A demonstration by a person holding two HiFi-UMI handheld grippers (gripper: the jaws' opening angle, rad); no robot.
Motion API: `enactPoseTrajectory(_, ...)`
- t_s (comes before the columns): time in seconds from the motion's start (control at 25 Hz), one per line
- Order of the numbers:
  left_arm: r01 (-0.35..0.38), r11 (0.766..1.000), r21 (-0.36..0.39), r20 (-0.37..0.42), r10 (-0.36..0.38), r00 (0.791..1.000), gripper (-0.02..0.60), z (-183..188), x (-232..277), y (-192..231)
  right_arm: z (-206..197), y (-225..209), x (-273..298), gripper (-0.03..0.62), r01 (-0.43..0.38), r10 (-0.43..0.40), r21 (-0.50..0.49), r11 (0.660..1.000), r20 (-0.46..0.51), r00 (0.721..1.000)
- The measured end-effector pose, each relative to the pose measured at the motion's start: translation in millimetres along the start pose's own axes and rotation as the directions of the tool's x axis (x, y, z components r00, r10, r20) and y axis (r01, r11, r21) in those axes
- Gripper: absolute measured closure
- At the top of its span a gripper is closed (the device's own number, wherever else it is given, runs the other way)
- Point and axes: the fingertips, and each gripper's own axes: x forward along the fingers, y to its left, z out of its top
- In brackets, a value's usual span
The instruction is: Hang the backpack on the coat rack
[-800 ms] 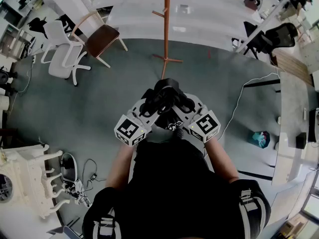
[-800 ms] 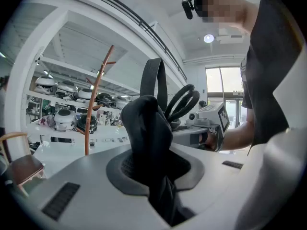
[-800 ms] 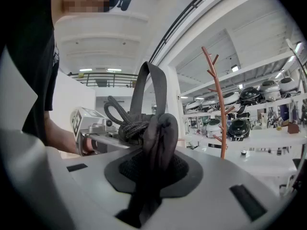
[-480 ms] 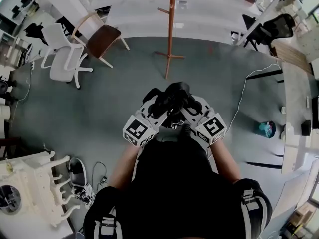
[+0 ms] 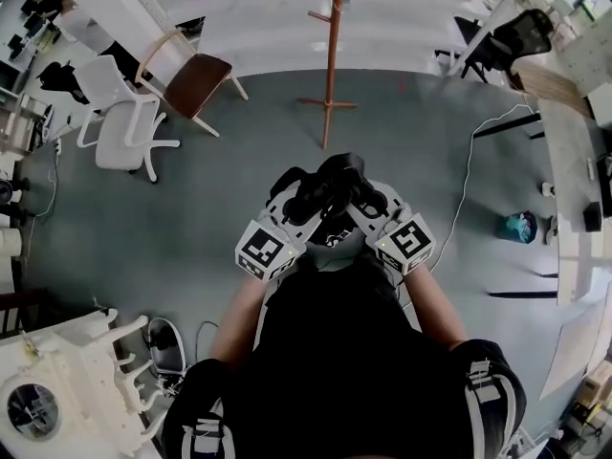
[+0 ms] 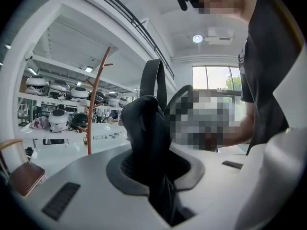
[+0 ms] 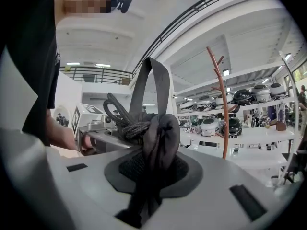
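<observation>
A black backpack [image 5: 337, 314] hangs in front of the person, held up by its top straps [image 5: 325, 185]. My left gripper [image 5: 296, 199] is shut on a bunched black strap [image 6: 146, 128]. My right gripper [image 5: 356, 199] is shut on another fold of strap fabric [image 7: 158, 143], with a braided cord loop [image 7: 122, 119] beside it. The two grippers meet at the bag's top. The brown wooden coat rack [image 5: 330, 51] stands a few steps ahead on the grey floor; it also shows as the coat rack [image 6: 93, 102] left of the left jaws and the coat rack [image 7: 221, 104] right of the right jaws.
A wooden chair [image 5: 191, 75] and a white office chair [image 5: 120, 113] stand to the left. White furniture [image 5: 67, 390] sits near left with cables on the floor. A white cable [image 5: 469, 180] and a teal bag [image 5: 521, 226] lie right, beside desks [image 5: 574, 151]. Shelves of helmets [image 6: 62, 90] line the far wall.
The view has advanced slightly toward the coat rack, and the chairs have shifted with it. Both grippers keep the same hold on the backpack straps.
</observation>
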Motion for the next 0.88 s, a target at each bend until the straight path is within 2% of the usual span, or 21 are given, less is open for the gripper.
enactPoseTrajectory(0.4, 0.029, 1.000, 0.009, 0.005, -0.029, 1.000, 0.495, -26, -65, 10, -9, 60, 35, 0.502, 0.053, -0.053, -0.040, 0.998, -0.003, 0.999)
enactPoseTrajectory(0.64, 0.053, 0.998, 0.022, -0.013, -0.053, 0.998, 0.495, -32, -82, 2, -13, 80, 34, 0.502, 0.090, -0.090, -0.023, 0.996, 0.002, 0.996)
enactPoseTrajectory(0.88, 0.058, 0.998, 0.015, -0.003, -0.058, 0.998, 0.495, -32, -89, 7, -12, 84, 42, 0.502, 0.088, -0.088, -0.015, 0.996, 0.012, 0.996)
